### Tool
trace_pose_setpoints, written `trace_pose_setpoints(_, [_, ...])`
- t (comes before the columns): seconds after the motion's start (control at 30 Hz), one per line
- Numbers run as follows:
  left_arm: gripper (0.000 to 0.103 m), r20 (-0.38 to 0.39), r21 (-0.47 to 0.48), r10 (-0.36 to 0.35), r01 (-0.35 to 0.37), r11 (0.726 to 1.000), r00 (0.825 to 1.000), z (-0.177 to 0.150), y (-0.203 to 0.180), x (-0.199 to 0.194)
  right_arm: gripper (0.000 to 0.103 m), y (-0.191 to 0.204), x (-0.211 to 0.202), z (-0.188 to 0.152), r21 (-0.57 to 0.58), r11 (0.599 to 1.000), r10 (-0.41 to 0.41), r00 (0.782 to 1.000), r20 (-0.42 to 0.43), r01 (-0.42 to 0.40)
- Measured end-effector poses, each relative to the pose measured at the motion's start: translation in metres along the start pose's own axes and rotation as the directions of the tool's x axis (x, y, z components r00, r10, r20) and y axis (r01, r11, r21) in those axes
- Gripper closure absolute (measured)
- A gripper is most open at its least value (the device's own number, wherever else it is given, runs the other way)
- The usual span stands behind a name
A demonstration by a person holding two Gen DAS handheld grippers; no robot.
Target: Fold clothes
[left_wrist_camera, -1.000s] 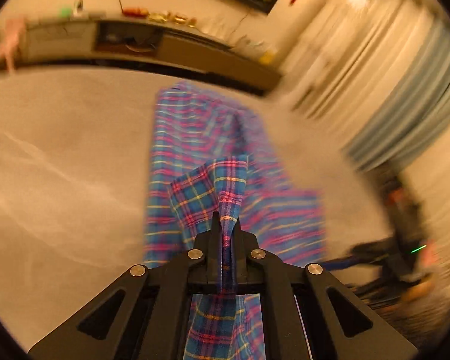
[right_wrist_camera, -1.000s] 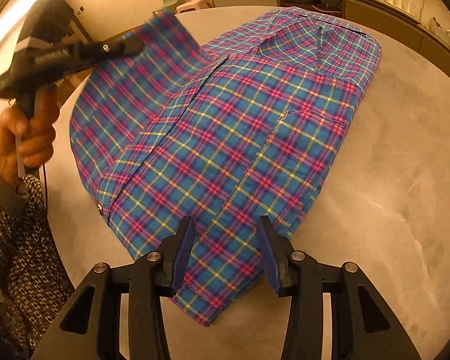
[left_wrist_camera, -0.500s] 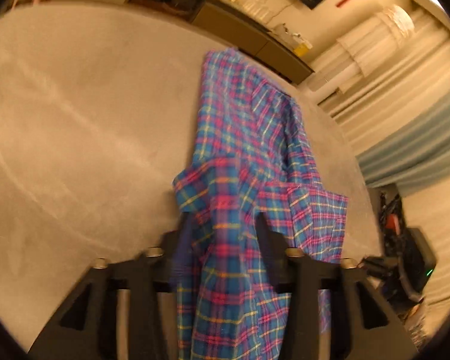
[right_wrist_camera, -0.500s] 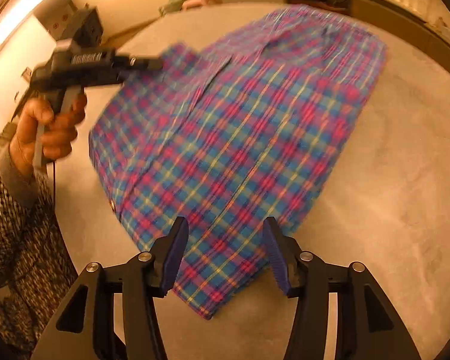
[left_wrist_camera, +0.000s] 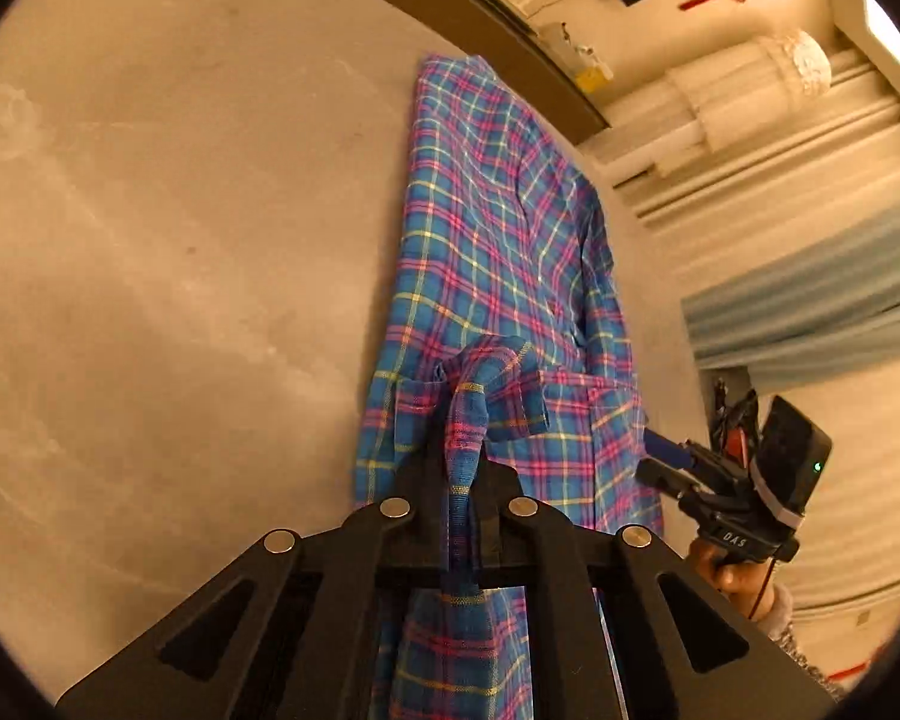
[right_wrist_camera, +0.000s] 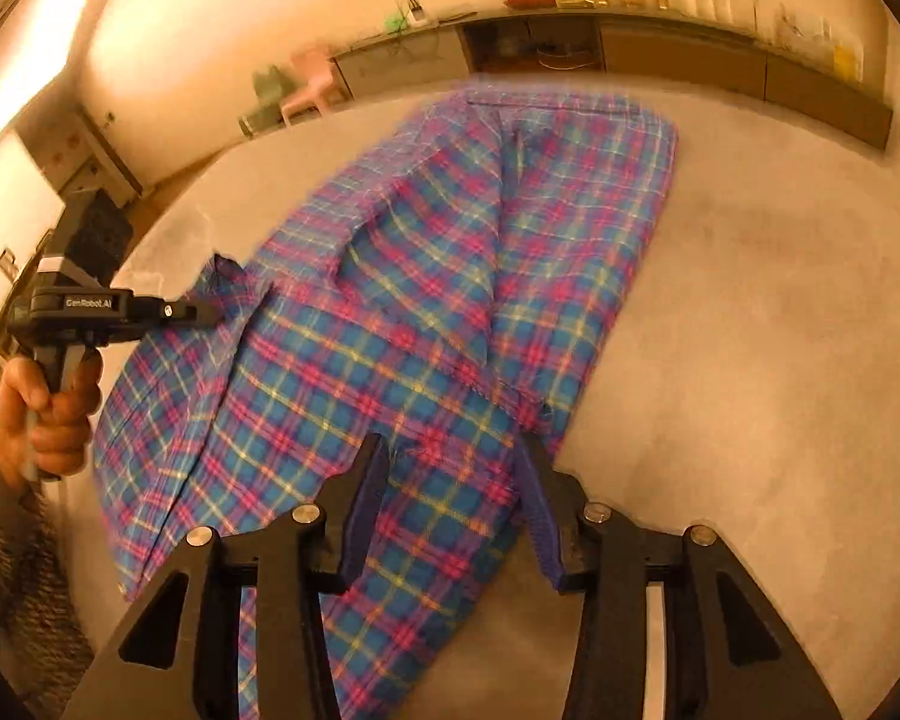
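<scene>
A blue, pink and yellow plaid shirt point(right_wrist_camera: 450, 312) lies partly folded on a round grey table point(right_wrist_camera: 750, 330). My left gripper point(left_wrist_camera: 465, 468) is shut on a bunched edge of the shirt point(left_wrist_camera: 498, 276) and holds it lifted; it also shows in the right wrist view point(right_wrist_camera: 210, 315), at the shirt's left side. My right gripper point(right_wrist_camera: 450, 456) is open, its fingers astride the shirt's near hem, low over the cloth. It shows in the left wrist view point(left_wrist_camera: 666, 450) at the shirt's right edge.
A long low cabinet point(right_wrist_camera: 690, 54) with small items on top runs along the far wall. A pink chair point(right_wrist_camera: 312, 84) stands beside it. Curtains point(left_wrist_camera: 798, 300) hang right of the table. The table edge point(right_wrist_camera: 168, 204) curves near my left hand.
My left gripper opened, then shut again on a bunched shirt edge, lower at the shirt's left side. My right gripper moved forward and down over the near hem, still open.
</scene>
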State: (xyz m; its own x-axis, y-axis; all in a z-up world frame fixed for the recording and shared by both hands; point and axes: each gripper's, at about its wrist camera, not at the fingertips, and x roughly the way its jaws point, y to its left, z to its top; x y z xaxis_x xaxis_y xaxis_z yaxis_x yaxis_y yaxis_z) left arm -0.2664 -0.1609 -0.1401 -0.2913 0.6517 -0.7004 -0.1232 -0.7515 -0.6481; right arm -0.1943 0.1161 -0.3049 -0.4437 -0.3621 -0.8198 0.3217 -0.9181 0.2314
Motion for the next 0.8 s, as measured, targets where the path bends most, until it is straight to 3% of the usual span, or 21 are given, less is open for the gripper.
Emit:
trace_pose_setpoints(0.03, [0.087, 0.002, 0.007, 0.017, -0.017, 1.0, 1.0, 0.001, -0.002, -0.002, 0.058, 0.003, 0.004, 0.005, -0.024, 0.999, -0.023, 1.0, -0.008, 0.023])
trace_pose_setpoints(0.13, [0.051, 0.058, 0.039, 0.09, -0.092, 0.995, 0.994, 0.005, -0.012, -0.018, 0.058, 0.015, 0.005, 0.009, -0.081, 0.994, -0.077, 0.997, -0.026, 0.075])
trace_pose_setpoints(0.17, [0.048, 0.087, 0.046, 0.094, -0.098, 0.994, 0.992, 0.005, -0.013, -0.025, 0.057, 0.018, 0.01, 0.012, -0.107, 0.99, -0.098, 0.995, -0.03, 0.094])
trace_pose_setpoints(0.23, [0.048, 0.125, 0.059, 0.072, -0.08, 0.995, 0.989, 0.005, -0.014, -0.036, 0.057, 0.022, 0.007, 0.014, -0.122, 0.987, -0.109, 0.993, -0.046, 0.102])
trace_pose_setpoints(0.33, [0.049, 0.116, 0.08, 0.052, -0.061, 0.995, 0.992, 0.009, -0.014, -0.03, 0.057, 0.022, 0.004, 0.011, -0.128, 0.986, -0.111, 0.992, -0.065, 0.102])
trace_pose_setpoints(0.43, [0.071, 0.055, 0.104, -0.028, 0.022, 0.994, 0.998, 0.002, -0.012, -0.023, 0.057, 0.025, 0.003, 0.009, -0.129, 0.987, -0.103, 0.991, -0.08, 0.093])
trace_pose_setpoints(0.47, [0.074, 0.027, 0.111, -0.051, 0.047, 0.993, 0.998, 0.0, -0.013, -0.017, 0.057, 0.024, 0.005, 0.011, -0.135, 0.987, -0.102, 0.991, -0.086, 0.089])
trace_pose_setpoints(0.57, [0.078, -0.014, 0.145, 0.015, -0.013, 0.989, 1.0, 0.002, -0.017, 0.013, 0.057, 0.02, 0.014, 0.02, -0.154, 0.984, -0.102, 0.99, -0.1, 0.086])
trace_pose_setpoints(0.8, [0.078, 0.028, 0.188, -0.025, 0.019, 0.982, 0.999, 0.005, -0.03, 0.001, 0.056, 0.01, 0.018, 0.047, -0.114, 0.992, -0.063, 0.992, -0.109, 0.051])
